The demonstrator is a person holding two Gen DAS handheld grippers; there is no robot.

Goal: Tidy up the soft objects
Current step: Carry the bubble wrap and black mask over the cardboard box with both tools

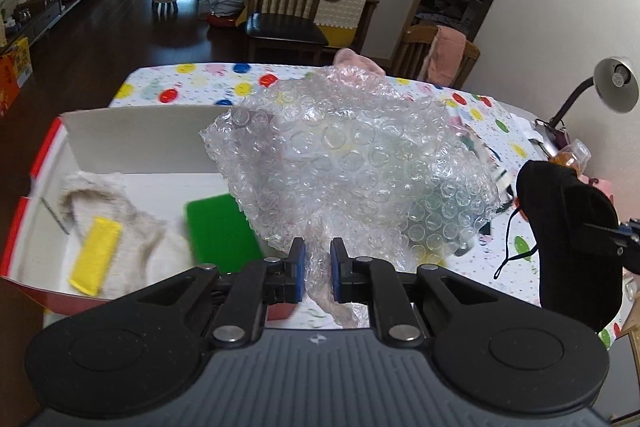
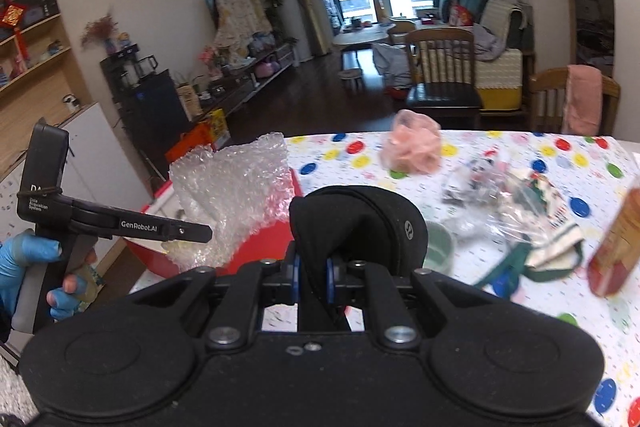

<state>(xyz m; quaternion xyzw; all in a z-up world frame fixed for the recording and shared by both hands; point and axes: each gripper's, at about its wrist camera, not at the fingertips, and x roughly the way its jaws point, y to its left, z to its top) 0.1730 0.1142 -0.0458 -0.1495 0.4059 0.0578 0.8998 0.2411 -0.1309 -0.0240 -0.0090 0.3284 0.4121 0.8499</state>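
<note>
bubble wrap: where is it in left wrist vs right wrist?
Left wrist: bubble wrap fills the centre, pinched in the left tool, over the red box.
Right wrist: bubble wrap left of centre, above the box.
Shared landmark: wooden chair beyond the table.

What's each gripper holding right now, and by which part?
Left gripper pinches the bubble wrap by its gathered lower end. Right gripper clamps the black cap low down, near its back edge.

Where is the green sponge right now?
In the left wrist view, the green sponge lies inside the white box, between the bubble wrap and the beige cloth.
</note>
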